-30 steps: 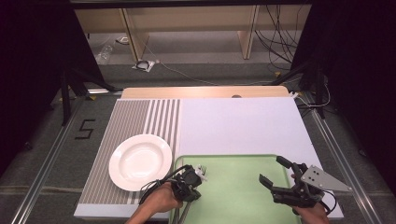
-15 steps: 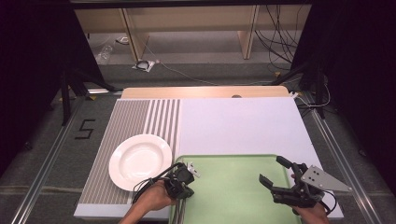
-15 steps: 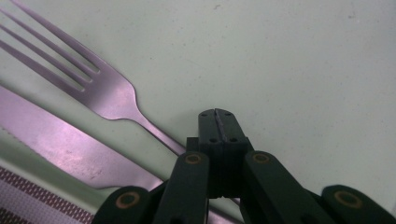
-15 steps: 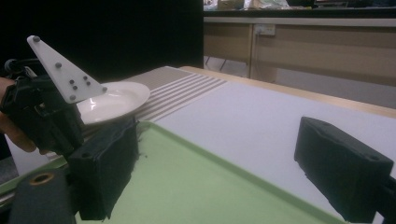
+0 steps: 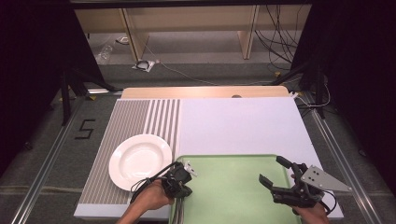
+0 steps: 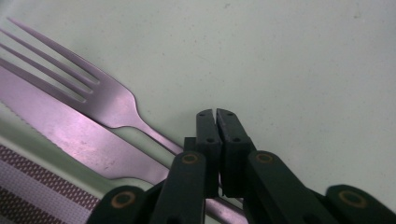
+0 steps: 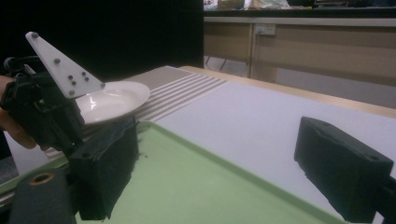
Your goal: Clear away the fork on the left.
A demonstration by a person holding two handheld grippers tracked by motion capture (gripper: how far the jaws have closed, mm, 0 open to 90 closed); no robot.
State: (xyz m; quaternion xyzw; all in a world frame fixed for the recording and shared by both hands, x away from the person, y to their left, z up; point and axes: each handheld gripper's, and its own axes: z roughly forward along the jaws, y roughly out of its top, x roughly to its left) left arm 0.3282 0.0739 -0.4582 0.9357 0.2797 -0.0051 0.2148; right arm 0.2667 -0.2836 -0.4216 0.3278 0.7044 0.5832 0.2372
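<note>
Green tray (image 5: 233, 196) with fork (image 6: 100, 100) and knife (image 6: 70, 140); left hand-held gripper (image 6: 215, 114) nearly closed, empty; right hand-held gripper (image 5: 273, 172) wide open.

Probably lab: floor cables (image 5: 280, 28), rails (image 5: 44, 170)

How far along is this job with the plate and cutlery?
Done: the white plate sits on the striped mat. In hand: the left hand-held gripper, jaws nearly together and just starting to open, is over the fork, nothing between them. Left: fork and knife lie on the green tray; the right hand-held gripper hovers open, empty.
</note>
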